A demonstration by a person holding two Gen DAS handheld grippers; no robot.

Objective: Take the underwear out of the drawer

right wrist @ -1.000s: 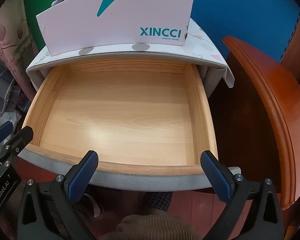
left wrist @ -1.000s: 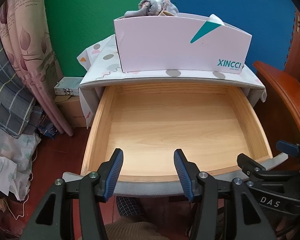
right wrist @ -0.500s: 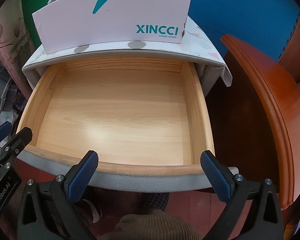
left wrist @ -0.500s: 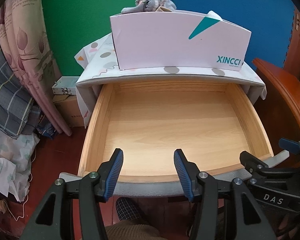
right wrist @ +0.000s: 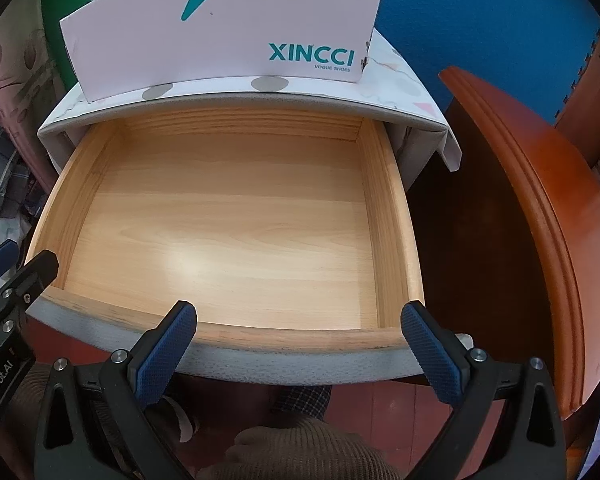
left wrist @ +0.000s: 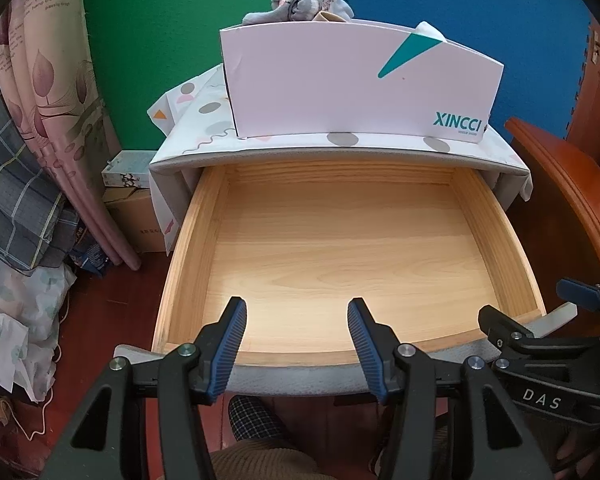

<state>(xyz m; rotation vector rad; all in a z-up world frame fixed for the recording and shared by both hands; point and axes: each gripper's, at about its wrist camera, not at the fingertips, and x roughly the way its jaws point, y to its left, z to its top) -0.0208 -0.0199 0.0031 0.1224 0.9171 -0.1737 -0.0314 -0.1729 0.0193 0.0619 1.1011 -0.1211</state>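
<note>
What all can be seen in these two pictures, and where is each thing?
drawer: one, light wood, pulled out, nothing visible inside
nightstand: one, grey with a dotted cover on top, around the drawer
shoe box: one, white with teal XINCCI lettering, on the nightstand
bundled cloth: one heap, grey-pink, sticking up out of the shoe box
curtain: one, pink floral, left of the nightstand
cardboard boxes: two, on the floor beside the nightstand
wooden furniture: one, red-brown, curved, to the right
left gripper: black, blue fingers apart, nothing between
right gripper: black, blue fingers wide apart, nothing between
</note>
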